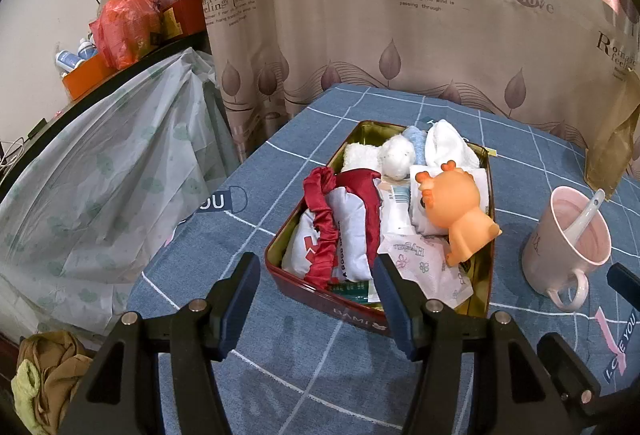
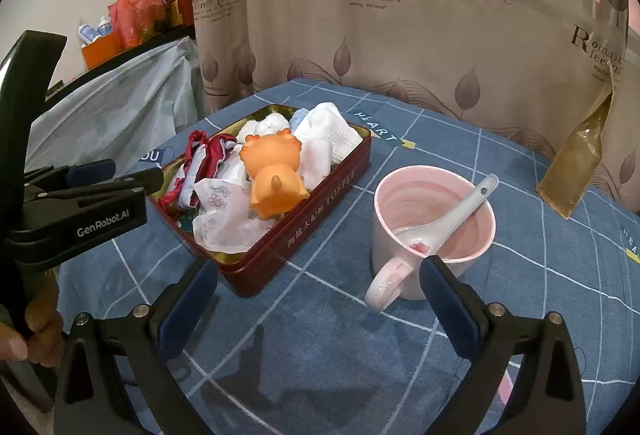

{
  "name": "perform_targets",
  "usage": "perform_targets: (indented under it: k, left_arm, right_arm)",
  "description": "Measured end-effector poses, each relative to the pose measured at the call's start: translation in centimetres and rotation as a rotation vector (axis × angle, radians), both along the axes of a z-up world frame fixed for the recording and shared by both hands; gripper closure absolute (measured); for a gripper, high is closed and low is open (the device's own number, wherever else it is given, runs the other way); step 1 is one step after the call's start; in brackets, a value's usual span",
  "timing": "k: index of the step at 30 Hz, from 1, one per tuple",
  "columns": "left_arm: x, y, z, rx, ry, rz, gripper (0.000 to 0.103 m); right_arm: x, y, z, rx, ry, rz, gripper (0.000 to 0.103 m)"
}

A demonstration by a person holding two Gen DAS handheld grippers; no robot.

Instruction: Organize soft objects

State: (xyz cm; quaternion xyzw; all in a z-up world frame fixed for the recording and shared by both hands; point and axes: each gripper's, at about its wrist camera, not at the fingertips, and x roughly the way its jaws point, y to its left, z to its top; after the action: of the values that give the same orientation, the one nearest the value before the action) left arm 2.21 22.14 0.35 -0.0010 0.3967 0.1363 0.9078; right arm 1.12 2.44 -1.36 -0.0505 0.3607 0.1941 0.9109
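Note:
A dark red tin box (image 1: pixel 352 309) (image 2: pixel 320 211) sits on the blue checked cloth, packed with soft things. Inside lie a red scrunchie (image 1: pixel 320 231) (image 2: pixel 200 155), a white pouch (image 1: pixel 344 235), a flowered tissue pack (image 1: pixel 424 267) (image 2: pixel 224 211), white cloths (image 1: pixel 444 147) (image 2: pixel 328 139) and a white ball (image 1: pixel 396 155). An orange squeeze toy (image 1: pixel 456 211) (image 2: pixel 272 171) rests on top, at the box's right side. My left gripper (image 1: pixel 316 299) (image 2: pixel 116 175) hovers open just before the box's near wall. My right gripper (image 2: pixel 320 307) stands open between the box and the mug, holding nothing.
A pink mug (image 1: pixel 568 247) (image 2: pixel 432 227) with a white spoon (image 2: pixel 452 211) stands right of the box. A brown packet (image 2: pixel 576 163) leans on the curtain at far right. A plastic-covered shelf (image 1: pixel 96 171) stands left of the table. A hand (image 2: pixel 28 335) holds the left gripper.

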Motion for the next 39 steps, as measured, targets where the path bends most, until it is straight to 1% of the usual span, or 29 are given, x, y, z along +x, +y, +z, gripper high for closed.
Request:
perform_targets:
  k: [39]
  left_arm:
    - [0.22, -0.87, -0.09, 0.002, 0.003, -0.007, 0.043]
  right_arm:
    - [-0.02, -0.29, -0.48, -0.018, 0.009, -0.005, 0.003]
